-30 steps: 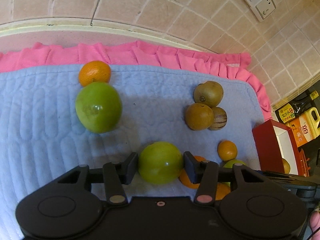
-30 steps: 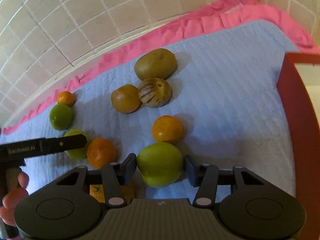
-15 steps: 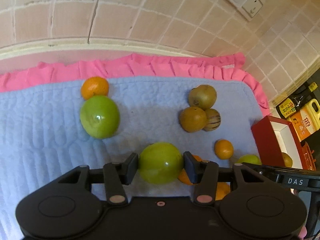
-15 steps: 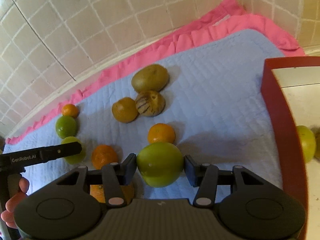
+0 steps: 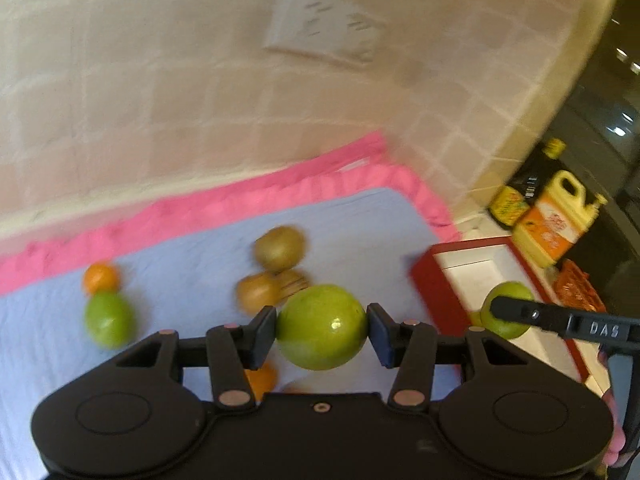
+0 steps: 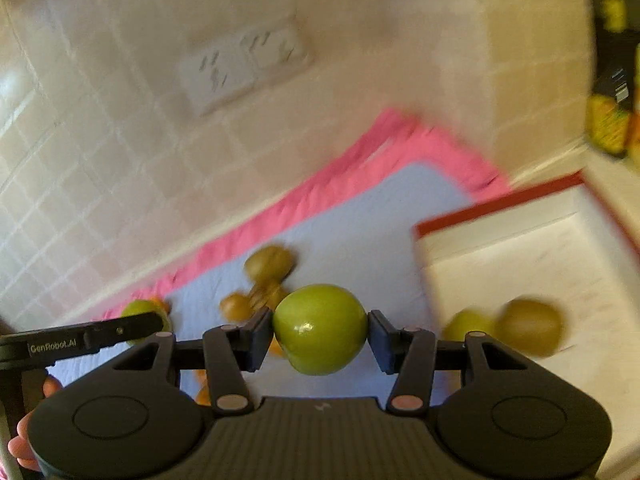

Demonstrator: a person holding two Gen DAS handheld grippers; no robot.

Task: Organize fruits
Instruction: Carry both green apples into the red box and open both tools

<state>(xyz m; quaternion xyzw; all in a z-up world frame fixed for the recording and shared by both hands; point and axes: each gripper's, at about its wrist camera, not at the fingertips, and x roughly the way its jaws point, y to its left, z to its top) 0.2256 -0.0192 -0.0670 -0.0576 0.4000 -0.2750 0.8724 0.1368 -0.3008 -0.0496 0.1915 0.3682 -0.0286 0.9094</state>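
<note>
My left gripper (image 5: 321, 328) is shut on a green apple (image 5: 321, 322) and holds it above the blue quilted mat (image 5: 192, 264). My right gripper (image 6: 320, 330) is shut on another green apple (image 6: 320, 326), lifted near the red-rimmed white box (image 6: 520, 248). That box holds a green fruit (image 6: 466, 324) and a brown kiwi (image 6: 530, 326). On the mat lie a green apple (image 5: 108, 322), an orange (image 5: 100, 278), two kiwis (image 5: 280, 244) and a striped fruit (image 5: 296, 280). The right gripper with its apple shows in the left wrist view (image 5: 506, 314) over the box (image 5: 436, 292).
A tiled wall with a double socket (image 6: 244, 64) stands behind the mat. Oil bottles (image 5: 556, 216) and an orange crate (image 5: 576, 288) stand to the right of the box. More oranges (image 5: 262, 378) lie under my left gripper. Both views are motion-blurred.
Both grippers have lifted their apples off the mat and swung right toward the box. The views now tilt up to show more wall.
</note>
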